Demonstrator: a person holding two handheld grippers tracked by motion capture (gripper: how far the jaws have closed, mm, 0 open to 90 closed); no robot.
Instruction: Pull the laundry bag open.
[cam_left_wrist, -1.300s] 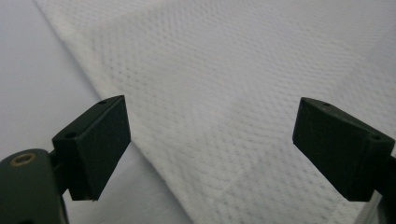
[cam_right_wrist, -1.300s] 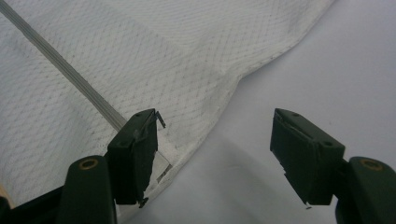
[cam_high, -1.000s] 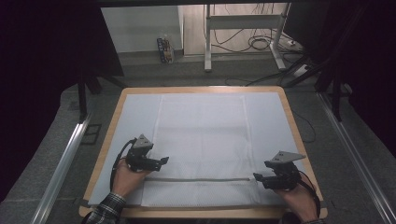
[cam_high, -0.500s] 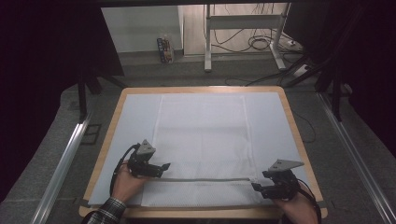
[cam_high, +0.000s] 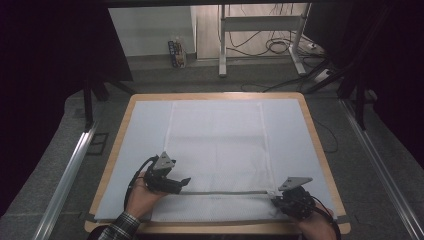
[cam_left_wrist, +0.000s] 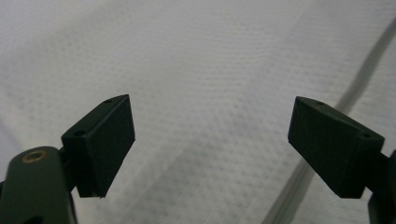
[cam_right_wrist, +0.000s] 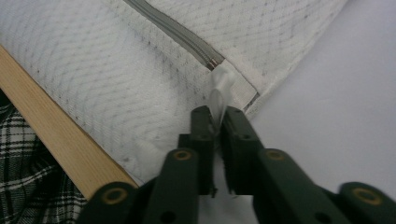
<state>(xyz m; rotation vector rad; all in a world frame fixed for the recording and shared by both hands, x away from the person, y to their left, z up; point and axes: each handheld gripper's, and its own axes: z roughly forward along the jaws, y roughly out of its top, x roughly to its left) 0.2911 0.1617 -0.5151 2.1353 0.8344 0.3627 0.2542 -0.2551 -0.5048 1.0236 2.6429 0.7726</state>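
Right gripper pinches the zipper tab at the mesh bag's five o'clock corner. Left gripper gapes open over the mesh. Unpinned, the bag could drag and bunch.

Right gripper lower, nearer the table's front edge.

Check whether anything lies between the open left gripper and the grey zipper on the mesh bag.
Nothing visible does. The left gripper hangs open over the white mesh bag, with bare mesh between its jaws and the grey zipper running by the right jaw. The right gripper is shut on the white tab at the zipper's far end.
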